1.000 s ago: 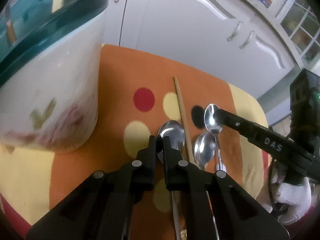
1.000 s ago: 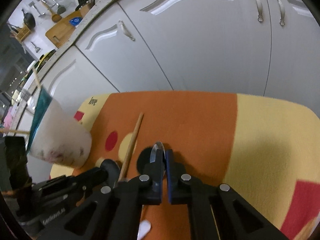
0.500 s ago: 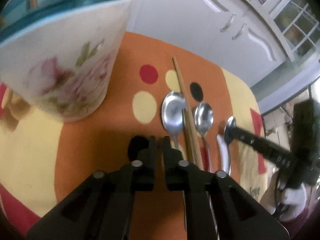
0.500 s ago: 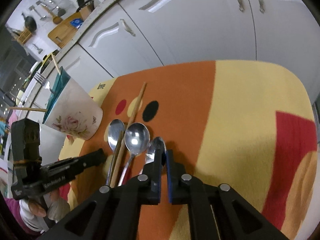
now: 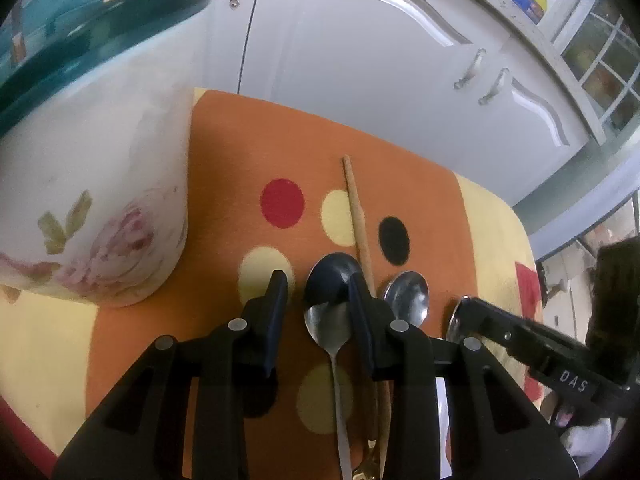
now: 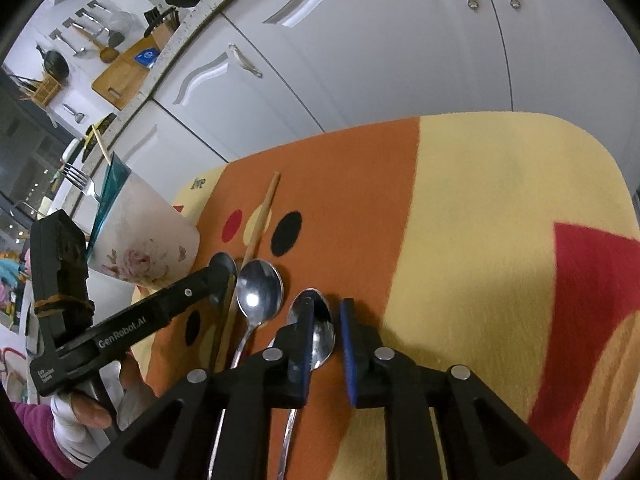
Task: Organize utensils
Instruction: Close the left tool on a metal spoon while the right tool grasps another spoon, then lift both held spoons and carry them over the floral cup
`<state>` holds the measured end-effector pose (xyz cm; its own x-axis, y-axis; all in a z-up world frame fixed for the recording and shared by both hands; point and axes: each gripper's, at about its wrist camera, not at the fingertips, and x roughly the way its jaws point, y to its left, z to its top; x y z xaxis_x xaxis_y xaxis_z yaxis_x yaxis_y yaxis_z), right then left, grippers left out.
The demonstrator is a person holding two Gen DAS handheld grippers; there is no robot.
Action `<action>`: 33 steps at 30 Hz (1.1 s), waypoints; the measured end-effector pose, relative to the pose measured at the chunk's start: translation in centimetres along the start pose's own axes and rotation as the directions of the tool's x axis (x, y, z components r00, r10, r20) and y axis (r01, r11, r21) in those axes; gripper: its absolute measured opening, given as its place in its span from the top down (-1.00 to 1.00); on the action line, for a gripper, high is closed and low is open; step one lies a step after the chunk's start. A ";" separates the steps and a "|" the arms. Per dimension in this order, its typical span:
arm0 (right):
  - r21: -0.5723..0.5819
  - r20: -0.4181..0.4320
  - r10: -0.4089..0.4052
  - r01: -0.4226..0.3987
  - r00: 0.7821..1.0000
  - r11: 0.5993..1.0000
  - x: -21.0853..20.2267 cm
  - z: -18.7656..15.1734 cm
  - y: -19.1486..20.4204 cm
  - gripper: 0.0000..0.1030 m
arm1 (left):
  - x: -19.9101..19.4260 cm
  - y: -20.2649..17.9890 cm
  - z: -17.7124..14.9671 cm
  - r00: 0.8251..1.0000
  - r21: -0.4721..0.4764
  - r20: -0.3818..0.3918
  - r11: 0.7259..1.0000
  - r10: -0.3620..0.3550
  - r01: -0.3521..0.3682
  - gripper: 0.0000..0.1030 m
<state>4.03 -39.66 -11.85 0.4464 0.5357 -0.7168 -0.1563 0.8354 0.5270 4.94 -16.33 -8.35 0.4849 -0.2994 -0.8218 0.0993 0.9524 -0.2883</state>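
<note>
While three spoons and a chopstick [image 5: 357, 216] lie side by side on the cloth [image 6: 500, 216] near its cabinet-side edge, the left gripper [image 5: 318, 292] and right gripper [image 6: 325, 322] have just been opening, each part-open astride a spoon, gripping nothing. Left spoon [image 5: 330, 320] and right spoon [image 6: 322, 334] look light, stiff and slippery; their thin necks seem the safest hold, toward the cup [image 6: 148, 240].

The left wrist camera looks steeply down along its own fingers, close over the orange spotted cloth [image 5: 400, 160], with the floral cup [image 5: 92, 200] huge at 9 o'clock and white cabinet doors [image 5: 360, 60] at 12. The right wrist camera sits nearly as close, facing the same cabinets. Both views share the chopstick [image 5: 356, 208] [image 6: 264, 212], the spoons and each other's gripper.
</note>
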 end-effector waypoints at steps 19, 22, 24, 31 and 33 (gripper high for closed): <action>-0.156 -0.031 -0.066 0.061 0.997 0.986 -1.1 -1.4 1.9 0.96 | -2.1 1.4 -1.9 0.993 0.091 -0.084 0.991 -0.085 0.093 0.92; -0.142 -0.043 -0.064 0.057 0.997 0.988 -1.8 -2.3 1.3 0.96 | -2.7 1.9 -2.5 0.989 0.103 -0.105 0.988 -0.100 0.111 0.91; -0.119 -0.061 -0.047 0.040 0.997 0.992 -2.1 -2.7 0.9 0.96 | -3.0 2.1 -2.7 0.988 0.116 -0.113 0.987 -0.102 0.115 0.91; -0.154 -0.085 -0.064 0.050 0.994 0.987 -2.6 -3.3 0.8 0.80 | -2.8 2.8 -2.5 0.984 0.097 -0.138 0.988 -0.109 0.123 0.87; -0.154 -0.082 -0.063 0.050 0.995 0.987 -2.4 -3.0 0.6 0.79 | -2.5 3.1 -2.5 0.982 0.075 -0.147 0.989 -0.119 0.131 0.57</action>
<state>0.17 -40.06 -11.15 0.3816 0.4901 -0.7837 -0.2672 0.8702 0.4140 1.85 -12.79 -8.41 0.3370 -0.4155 -0.8449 0.2270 0.9067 -0.3554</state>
